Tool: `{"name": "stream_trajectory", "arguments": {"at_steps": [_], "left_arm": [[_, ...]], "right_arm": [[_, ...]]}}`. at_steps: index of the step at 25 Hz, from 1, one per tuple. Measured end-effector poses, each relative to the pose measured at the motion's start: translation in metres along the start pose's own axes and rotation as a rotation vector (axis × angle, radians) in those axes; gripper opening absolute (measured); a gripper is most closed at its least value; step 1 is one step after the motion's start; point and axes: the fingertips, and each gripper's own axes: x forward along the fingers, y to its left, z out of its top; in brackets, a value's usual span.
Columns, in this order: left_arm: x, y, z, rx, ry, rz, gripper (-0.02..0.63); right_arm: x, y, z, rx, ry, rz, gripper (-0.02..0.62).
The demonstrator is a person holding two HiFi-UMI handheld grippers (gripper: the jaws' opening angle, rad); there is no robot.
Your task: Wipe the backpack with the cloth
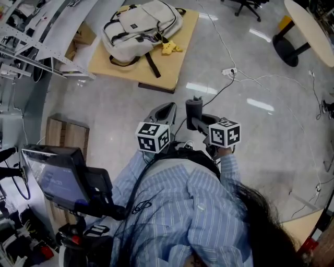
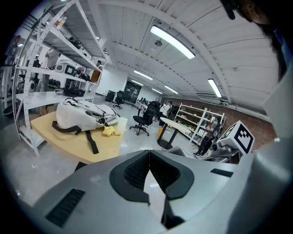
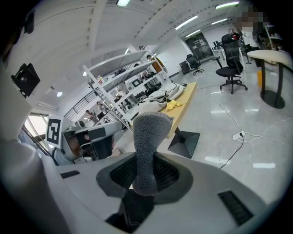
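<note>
A pale grey backpack [image 1: 141, 28] with dark straps lies on a low wooden table [image 1: 169, 65] at the far left, beside a small yellow toy [image 1: 170, 48]. Both grippers hang close to my body, well short of that table. My right gripper [image 1: 194, 116] is shut on a rolled dark grey cloth [image 1: 194, 107], which sticks up between the jaws [image 3: 147, 137]. My left gripper [image 1: 166, 111] is shut, its tips meeting on nothing [image 2: 149, 152]. The left gripper view shows the backpack [image 2: 80, 114] ahead at left. In the right gripper view, the backpack [image 3: 160, 96] is far off behind the cloth.
Metal shelving racks [image 1: 36, 41] stand left of the table. A cable with a power strip [image 1: 229, 71] runs across the shiny floor. A round table's base [image 1: 286, 49] and an office chair [image 1: 248, 6] are at the far right. A monitor [image 1: 55, 174] sits at my lower left.
</note>
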Motion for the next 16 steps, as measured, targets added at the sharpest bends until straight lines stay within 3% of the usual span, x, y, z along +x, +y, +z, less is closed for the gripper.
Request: {"name": "stream_trajectory", "arguments": {"at_steps": [16], "left_arm": [[0.0, 0.031, 0.006, -0.026, -0.003, -0.006, 0.005]], "right_arm": [[0.027, 0.005, 0.012, -0.019, 0.035, -0.017, 0.094]]}}
